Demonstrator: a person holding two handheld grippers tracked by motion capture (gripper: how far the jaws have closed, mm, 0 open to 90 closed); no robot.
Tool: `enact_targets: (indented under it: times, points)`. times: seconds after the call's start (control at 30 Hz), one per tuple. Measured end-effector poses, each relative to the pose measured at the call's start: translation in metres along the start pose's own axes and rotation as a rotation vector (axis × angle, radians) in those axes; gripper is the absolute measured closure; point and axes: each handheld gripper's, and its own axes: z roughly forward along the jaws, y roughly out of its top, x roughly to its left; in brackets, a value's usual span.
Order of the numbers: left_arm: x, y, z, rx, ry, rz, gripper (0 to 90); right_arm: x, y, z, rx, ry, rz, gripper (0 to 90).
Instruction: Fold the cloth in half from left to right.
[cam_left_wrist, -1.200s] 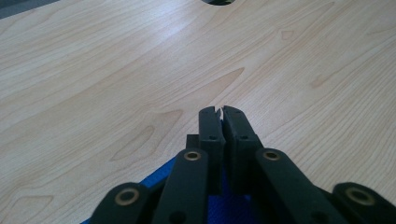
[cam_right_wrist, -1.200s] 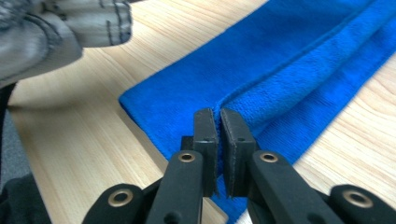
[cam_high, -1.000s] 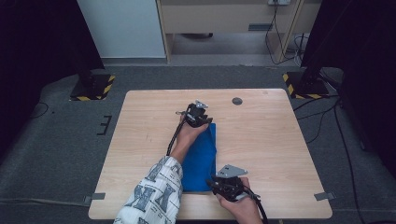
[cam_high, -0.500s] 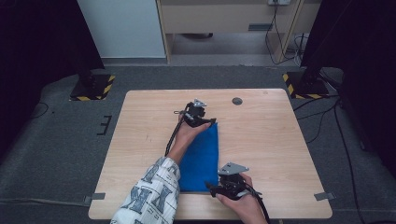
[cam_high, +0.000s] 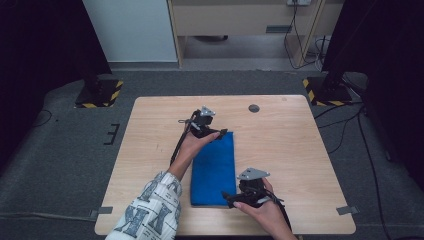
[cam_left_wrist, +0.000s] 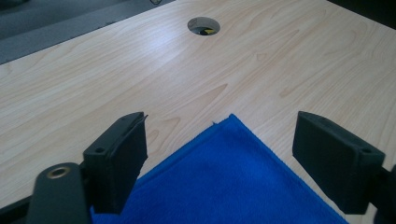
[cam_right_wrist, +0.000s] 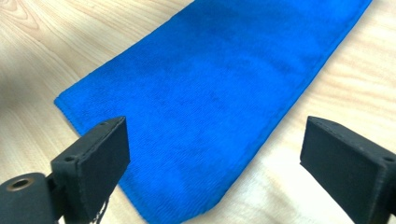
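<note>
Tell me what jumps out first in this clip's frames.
A bright blue cloth lies folded into a long strip on the pale wooden table. The left gripper at its far end and the right gripper at its near end have just been opening, nothing pinched.

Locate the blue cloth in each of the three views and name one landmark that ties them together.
High view: the blue cloth lies flat at table centre, between the two grippers.
Left gripper view: bottom centre, its far corner pointing up between the open jaws.
Right gripper view: a wide band from lower left to upper right, ahead of the open jaws.
Shared landmark: the light wooden table.
</note>
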Motion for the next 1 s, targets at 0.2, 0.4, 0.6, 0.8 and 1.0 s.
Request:
enact_targets:
  times: [0.2, 0.4, 0.6, 0.8, 1.0]
  points:
    - [0.003, -0.012, -0.016, 0.012, -0.006, 0.015, 12.8, -0.013, 0.011, 0.007, 0.013, 0.0, -0.028, 8.6]
    - [0.012, -0.022, -0.028, 0.017, -0.001, 0.0, 10.6, -0.025, 0.023, 0.017, 0.019, 0.004, -0.052, 8.7]
    - [0.019, -0.029, -0.037, 0.036, 0.016, 0.001, 9.7, -0.036, 0.034, 0.026, 0.015, -0.026, -0.05, 11.3]
    - [0.028, -0.034, -0.046, 0.036, 0.042, -0.008, 9.8, -0.049, 0.045, 0.034, 0.02, -0.044, -0.036, 14.4]
    - [0.039, -0.04, -0.05, 0.033, 0.067, -0.031, 11.4, -0.063, 0.066, 0.042, 0.018, -0.071, -0.048, 17.9]
